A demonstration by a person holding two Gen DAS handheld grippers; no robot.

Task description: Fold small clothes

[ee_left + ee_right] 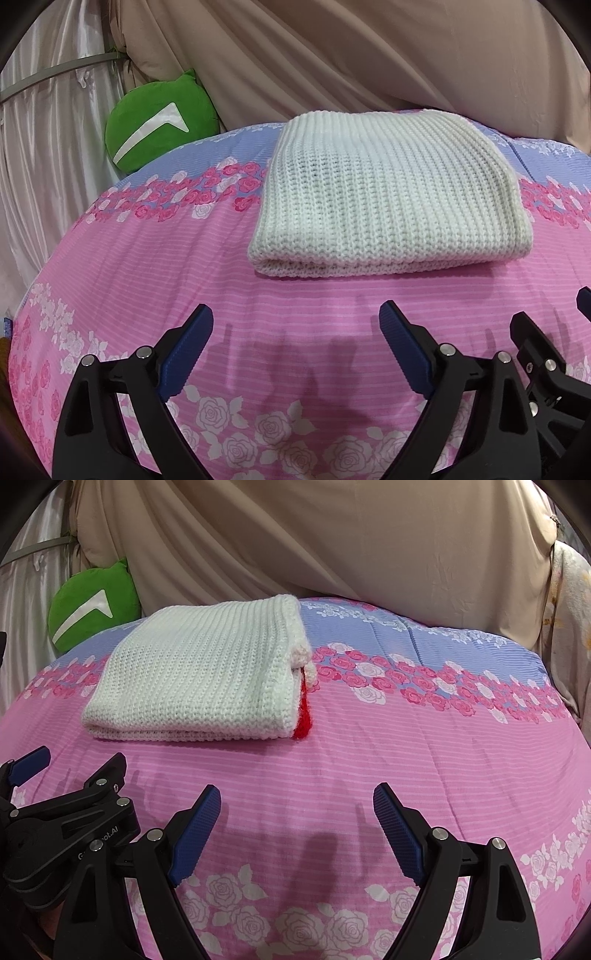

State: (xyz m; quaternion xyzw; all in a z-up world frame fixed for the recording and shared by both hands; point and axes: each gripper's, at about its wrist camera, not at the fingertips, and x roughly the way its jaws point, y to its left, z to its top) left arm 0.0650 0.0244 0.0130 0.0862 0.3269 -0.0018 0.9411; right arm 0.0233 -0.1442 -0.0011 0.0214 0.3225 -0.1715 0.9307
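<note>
A white knitted garment [388, 195] lies folded into a flat rectangle on the pink rose-print bedspread [258, 295]. In the right wrist view the same garment [199, 672] shows a red strip along its right edge. My left gripper [297, 314] hovers open over bare bedspread, short of the garment's near fold, nothing between its blue pads. My right gripper [297, 794] is open too, to the right of the garment's near corner, with nothing held. Each gripper shows at the edge of the other's view.
A green cushion [159, 122] with a white mark leans at the back left against beige drapes [369, 55]. Pale curtains [44, 147] hang on the left. The bedspread turns blue with roses behind the garment and stretches wide to the right [461, 720].
</note>
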